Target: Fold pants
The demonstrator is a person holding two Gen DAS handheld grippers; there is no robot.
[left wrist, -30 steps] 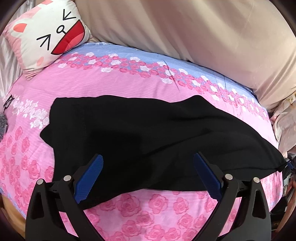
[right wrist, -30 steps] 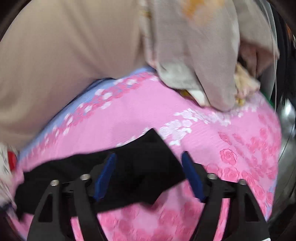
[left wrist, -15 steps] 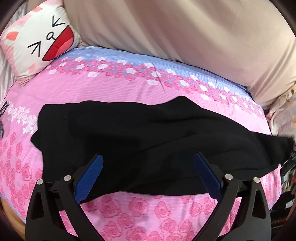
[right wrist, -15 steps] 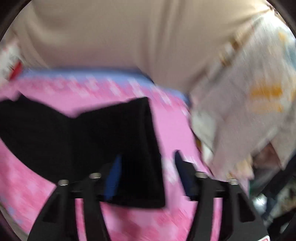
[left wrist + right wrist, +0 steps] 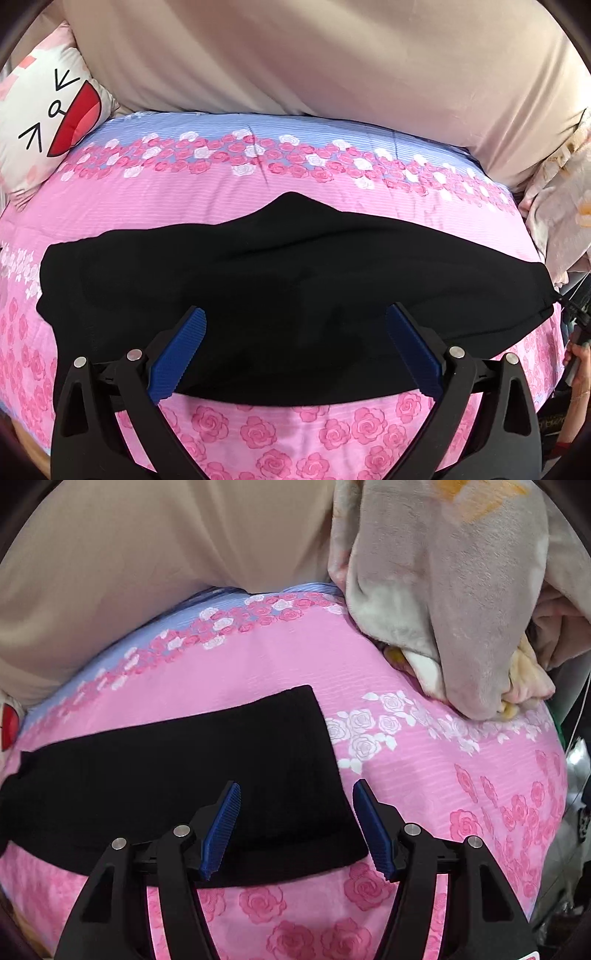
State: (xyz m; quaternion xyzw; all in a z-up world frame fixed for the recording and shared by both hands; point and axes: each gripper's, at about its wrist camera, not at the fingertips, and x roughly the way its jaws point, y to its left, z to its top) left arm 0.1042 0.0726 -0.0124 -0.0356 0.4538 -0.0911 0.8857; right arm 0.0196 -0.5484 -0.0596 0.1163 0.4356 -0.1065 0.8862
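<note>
Black pants point(image 5: 288, 280) lie flat and lengthwise across the pink rose-print bed sheet point(image 5: 221, 199). In the left wrist view my left gripper point(image 5: 295, 312) hovers open over the pants' near edge, its blue pads wide apart and holding nothing. In the right wrist view the pants' square end point(image 5: 207, 775) points toward the right. My right gripper point(image 5: 297, 787) is open above that end's near corner, and its pads do not press the cloth lying flat under the gap.
A cat-face cushion point(image 5: 48, 122) sits at the far left and a beige duvet point(image 5: 332, 66) runs along the back. A grey plush blanket point(image 5: 461, 590) is heaped at the right. A person's hand point(image 5: 580, 362) shows at the bed's right edge.
The left gripper slid right along the pants, so the cushion drifted toward the left edge. The right gripper's jaws narrowed, and it swung and rolled to settle over the pants' end.
</note>
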